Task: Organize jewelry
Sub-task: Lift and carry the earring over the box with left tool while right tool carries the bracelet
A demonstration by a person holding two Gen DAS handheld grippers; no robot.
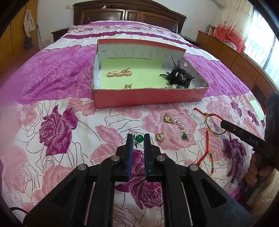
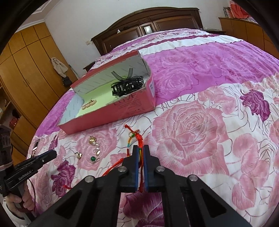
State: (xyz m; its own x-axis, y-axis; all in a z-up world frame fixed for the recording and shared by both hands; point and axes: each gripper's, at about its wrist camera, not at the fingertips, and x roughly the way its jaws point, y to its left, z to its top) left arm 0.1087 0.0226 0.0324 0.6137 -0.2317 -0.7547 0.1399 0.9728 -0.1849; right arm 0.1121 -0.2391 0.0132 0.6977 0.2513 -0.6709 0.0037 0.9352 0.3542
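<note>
A pink cardboard box (image 1: 139, 97) lined with green paper holds a gold hair clip (image 1: 119, 73), a small gold piece (image 1: 128, 86) and a black ribbon accessory (image 1: 179, 76). On the bedspread lie a green bead earring (image 1: 139, 139), a gold earring (image 1: 160, 137), a gold-and-pearl chain (image 1: 177, 124) and a red multicoloured cord bracelet (image 1: 214, 125). My left gripper (image 1: 137, 139) straddles the green bead earring with its jaws a little apart. My right gripper (image 2: 140, 152) is shut on the cord bracelet (image 2: 137, 138). The box also shows in the right wrist view (image 2: 111, 111).
The floral bedspread (image 2: 191, 139) covers the bed. A dark wooden headboard (image 1: 129, 15) stands at the far end. Wooden wardrobes (image 2: 26, 73) stand on one side and low cabinets (image 1: 232, 52) under the window on the other.
</note>
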